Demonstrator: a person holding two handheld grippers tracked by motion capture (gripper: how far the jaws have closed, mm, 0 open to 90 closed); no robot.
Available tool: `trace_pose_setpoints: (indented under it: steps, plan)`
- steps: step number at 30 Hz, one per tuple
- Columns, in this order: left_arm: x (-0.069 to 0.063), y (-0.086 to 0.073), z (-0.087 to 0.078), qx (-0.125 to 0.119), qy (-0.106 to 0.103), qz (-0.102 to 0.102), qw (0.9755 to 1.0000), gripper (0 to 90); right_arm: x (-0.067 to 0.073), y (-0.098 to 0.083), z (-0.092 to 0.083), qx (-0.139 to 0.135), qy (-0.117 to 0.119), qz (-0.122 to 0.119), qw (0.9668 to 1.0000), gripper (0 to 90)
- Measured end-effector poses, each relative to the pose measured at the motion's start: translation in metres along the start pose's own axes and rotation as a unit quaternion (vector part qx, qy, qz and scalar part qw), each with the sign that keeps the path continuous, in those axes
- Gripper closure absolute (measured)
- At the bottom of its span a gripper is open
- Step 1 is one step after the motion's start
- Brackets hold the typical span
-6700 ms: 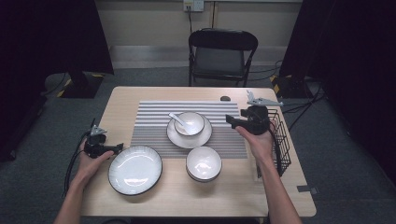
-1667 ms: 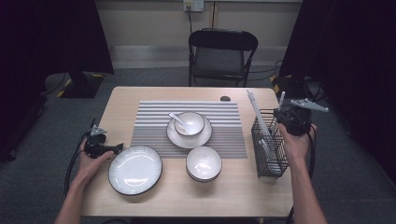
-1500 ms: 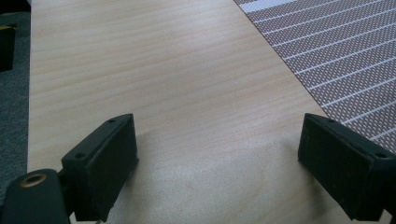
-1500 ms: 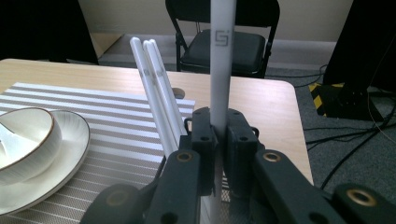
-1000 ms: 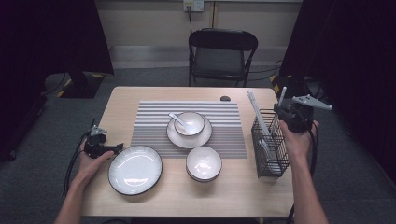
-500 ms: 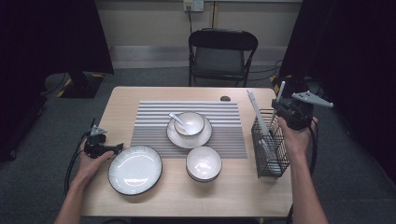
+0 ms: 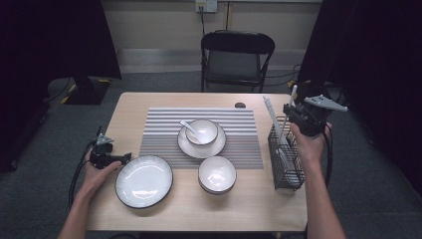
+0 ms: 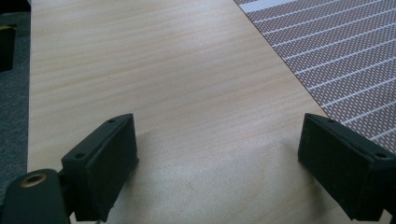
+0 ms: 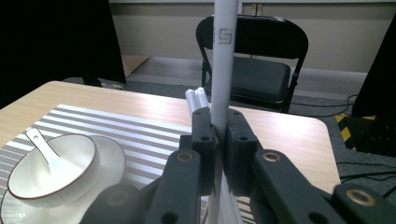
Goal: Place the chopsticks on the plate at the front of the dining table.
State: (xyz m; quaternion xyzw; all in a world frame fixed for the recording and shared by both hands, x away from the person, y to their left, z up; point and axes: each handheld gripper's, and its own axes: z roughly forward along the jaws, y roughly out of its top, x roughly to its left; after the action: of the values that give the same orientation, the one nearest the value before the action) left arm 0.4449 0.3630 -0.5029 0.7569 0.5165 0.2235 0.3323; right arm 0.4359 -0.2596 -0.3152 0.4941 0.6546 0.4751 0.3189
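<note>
High view: the right claw [image 7: 294, 110] is held above the far end of the wire cutlery basket [image 7: 286, 158] at the right edge of the surface [image 7: 249, 209], clamped on a white chopstick [image 7: 286, 122] whose lower part still reaches down into the basket; a pair of white chopsticks [image 7: 271, 113] leans out of the basket's far corner just beside it. Compared with the frames from the preceding seconds, the right claw sits slightly higher and the chopstick stands clearer of the wire rim (a short lift, judged as the start of withdrawal from the basket). The left claw [image 7: 124, 157] rests on the surface just left of the empty plate [image 7: 144, 180], unchanged in position. A bowl with a spoon [image 7: 201, 131] on a saucer stands on the striped mat [image 7: 164, 139], with a second bowl [image 7: 217, 174] at its near edge. Left gripper view: the left claw [image 8: 217, 158] has its jaws wide apart over bare wood, with nothing between them. Right gripper view: the right claw [image 9: 219, 135] is together on the chopstick [image 9: 223, 56], which stands upright between the pads and rises out of the top of the picture. Extraction is probably still incomplete; continued upward travel is required before any sideways move.
</note>
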Motion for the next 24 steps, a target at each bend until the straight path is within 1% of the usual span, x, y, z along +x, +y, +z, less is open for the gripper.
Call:
trace_pose_setpoints:
  steps: [2,7,15,20,22,24]
  plan:
    - [0.0,0.0,0.0,0.0,0.0,0.0,1.0,11.3,-0.001,0.002,-0.001,-0.004,0.004,0.005,1.0,84.5]
    - [0.0,0.0,0.0,0.0,0.0,0.0,1.0,11.3,0.002,0.005,0.0,-0.005,0.013,0.002,0.9999,84.5]
    - [0.0,0.0,0.0,0.0,0.0,0.0,1.0,11.3,0.007,0.012,0.003,-0.01,0.016,-0.006,0.9998,84.5]
    - [0.0,0.0,0.0,0.0,0.0,0.0,1.0,11.3,0.009,0.018,0.0,-0.017,0.019,-0.011,0.9996,84.5]
    - [0.0,0.0,0.0,0.0,-0.001,0.0,1.0,11.3,0.008,0.02,-0.001,-0.018,0.018,-0.01,0.9996,84.6]
    - [0.0,0.0,0.0,0.0,-0.001,0.0,1.0,11.3,0.009,0.021,-0.002,-0.015,0.016,-0.014,0.9996,84.6]
